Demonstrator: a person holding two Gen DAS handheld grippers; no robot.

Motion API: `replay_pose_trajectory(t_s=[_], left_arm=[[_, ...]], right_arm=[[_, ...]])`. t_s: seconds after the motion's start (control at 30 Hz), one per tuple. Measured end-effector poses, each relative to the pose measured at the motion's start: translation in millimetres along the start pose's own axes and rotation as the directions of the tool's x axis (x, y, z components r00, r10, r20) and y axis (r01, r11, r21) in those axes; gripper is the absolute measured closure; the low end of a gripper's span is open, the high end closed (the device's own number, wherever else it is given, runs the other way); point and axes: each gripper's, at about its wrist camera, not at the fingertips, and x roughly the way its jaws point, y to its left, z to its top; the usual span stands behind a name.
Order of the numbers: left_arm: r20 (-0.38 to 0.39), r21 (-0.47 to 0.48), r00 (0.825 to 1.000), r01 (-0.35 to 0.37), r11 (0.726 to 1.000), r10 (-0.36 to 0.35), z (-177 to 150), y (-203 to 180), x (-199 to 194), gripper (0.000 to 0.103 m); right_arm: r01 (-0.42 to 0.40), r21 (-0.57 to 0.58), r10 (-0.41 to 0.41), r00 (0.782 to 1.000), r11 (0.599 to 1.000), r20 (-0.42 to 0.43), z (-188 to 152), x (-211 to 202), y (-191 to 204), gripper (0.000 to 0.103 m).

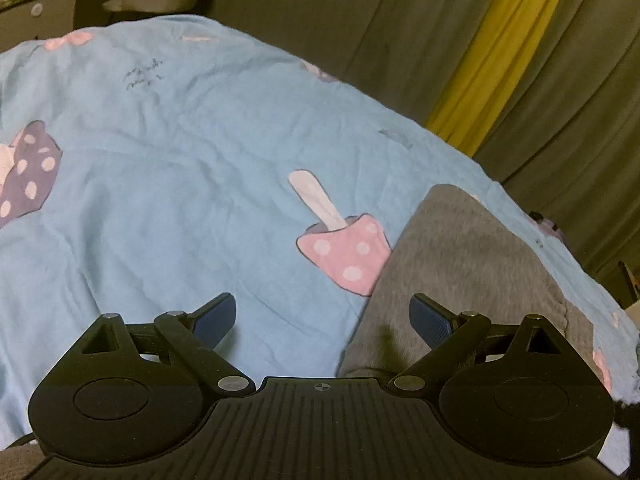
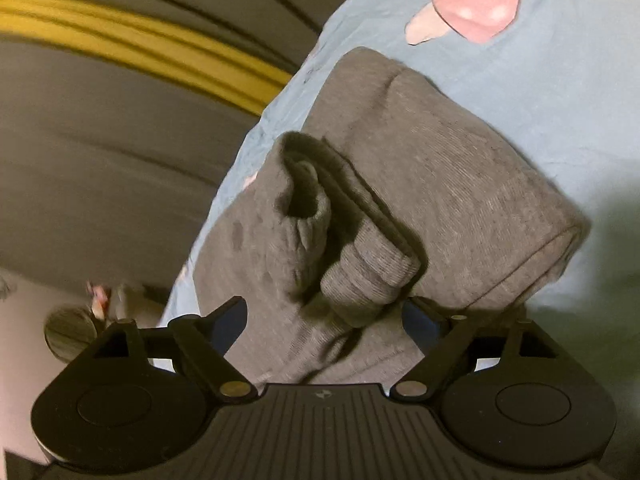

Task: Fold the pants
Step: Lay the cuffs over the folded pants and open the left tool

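**A:** Right wrist view first: we see the grey pants (image 2: 400, 200) bundled on the blue bedsheet (image 2: 560, 100), a ribbed cuff (image 2: 360, 280) poking toward us at about 6 o'clock. Our right gripper (image 2: 324, 320) is spread wide, fingers either side of that cuff, pinching nothing.

**B:** Agreed. We judge it straddles the cuff because that loose end is what we'd tuck next. Our left gripper (image 1: 324, 316) is spread too, hovering over the sheet with the pants (image 1: 460, 272) at its 2 o'clock, likely clear so the bundle lies undisturbed.
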Motion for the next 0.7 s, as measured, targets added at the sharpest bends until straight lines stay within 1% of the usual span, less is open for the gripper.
replay_pose_trajectory(t_s=[0.07, 0.17, 0.27, 0.33, 0.43, 0.47, 0.57, 0.6, 0.7], left_arm=[[-0.004, -0.001, 1.0, 0.0, 1.0, 0.0, 0, 0, 0, 0.006], [-0.015, -0.002, 1.0, 0.003, 1.0, -0.003, 0, 1, 2, 0.006], [-0.023, -0.001, 1.0, -0.002, 1.0, 0.002, -1, 1, 4, 0.006], [-0.03, 0.0, 1.0, -0.004, 1.0, 0.004, -1, 2, 5, 0.006], [-0.049, 0.003, 0.999, -0.011, 1.0, 0.011, 0, 1, 9, 0.006], [-0.053, 0.001, 0.999, -0.011, 1.0, 0.011, 0, 2, 9, 0.006], [-0.045, -0.02, 0.999, -0.005, 1.0, 0.004, 0, 5, 6, 0.006], [-0.044, -0.029, 0.999, -0.002, 1.0, 0.001, 0, 6, 6, 0.006], [-0.056, -0.051, 0.998, -0.003, 0.999, 0.0, 0, 8, 8, 0.006]], right_arm=[[0.038, 0.005, -0.038, 0.999, 0.999, 0.016, -1, 3, 6, 0.017], [0.068, 0.031, -0.069, 0.997, 0.997, 0.029, -2, 8, 8, 0.019], [0.081, 0.093, -0.085, 0.996, 0.992, 0.036, 0, 12, 5, 0.014], [0.094, 0.117, -0.1, 0.994, 0.989, 0.045, 1, 15, 9, 0.008], [0.147, 0.088, -0.153, 0.986, 0.985, 0.064, 0, 24, 22, 0.008], [0.168, 0.081, -0.173, 0.983, 0.982, 0.059, -1, 25, 24, 0.008], [0.156, 0.088, -0.162, 0.985, 0.984, 0.06, -1, 22, 20, 0.009], [0.154, 0.09, -0.16, 0.985, 0.984, 0.061, -2, 21, 18, 0.011], [0.149, 0.107, -0.156, 0.986, 0.983, 0.064, -7, 15, 15, 0.011]])
